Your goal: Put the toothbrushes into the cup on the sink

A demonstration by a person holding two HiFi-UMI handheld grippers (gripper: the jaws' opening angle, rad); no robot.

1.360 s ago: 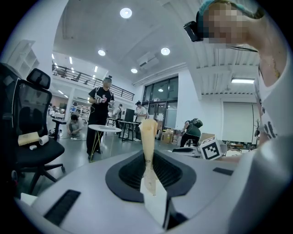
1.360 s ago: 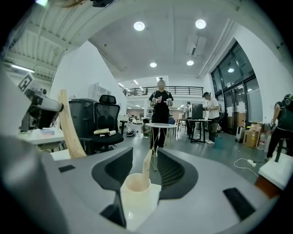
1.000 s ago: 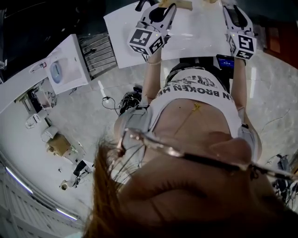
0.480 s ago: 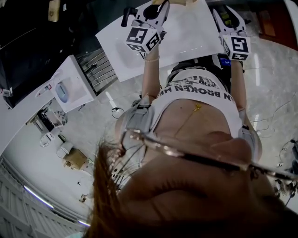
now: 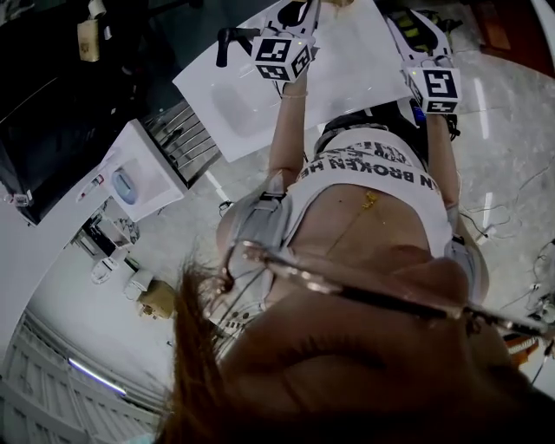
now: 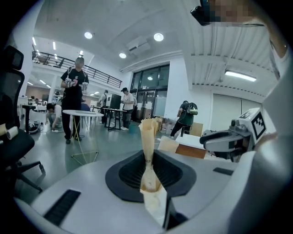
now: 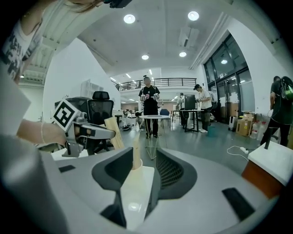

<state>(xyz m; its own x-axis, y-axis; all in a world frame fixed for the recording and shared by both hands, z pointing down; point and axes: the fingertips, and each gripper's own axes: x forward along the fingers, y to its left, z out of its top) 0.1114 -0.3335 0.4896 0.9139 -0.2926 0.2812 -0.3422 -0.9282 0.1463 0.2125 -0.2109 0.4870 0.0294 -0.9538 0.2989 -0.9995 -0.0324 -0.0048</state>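
My left gripper (image 6: 149,176) is shut on a beige toothbrush (image 6: 148,146) that stands upright between its pads. A second beige toothbrush (image 7: 135,157) is held the same way by my right gripper (image 7: 137,176), which is also shut. In the head view both grippers, left (image 5: 293,24) and right (image 5: 418,42), are raised side by side over the white sink (image 5: 243,104). Each gripper view shows the other gripper beside it: the right gripper (image 6: 227,140), and the left gripper (image 7: 98,131) with its toothbrush (image 7: 113,132). No cup is visible.
A black faucet (image 5: 232,36) stands at the sink's far left. A metal rack (image 5: 186,139) and a white unit (image 5: 139,178) are left of the sink. Behind are an open hall with several people, a round table (image 6: 82,114) and an office chair (image 7: 101,107).
The head view has swung, so the sink and both grippers sit higher in it. Both grippers stay raised with their toothbrushes held.
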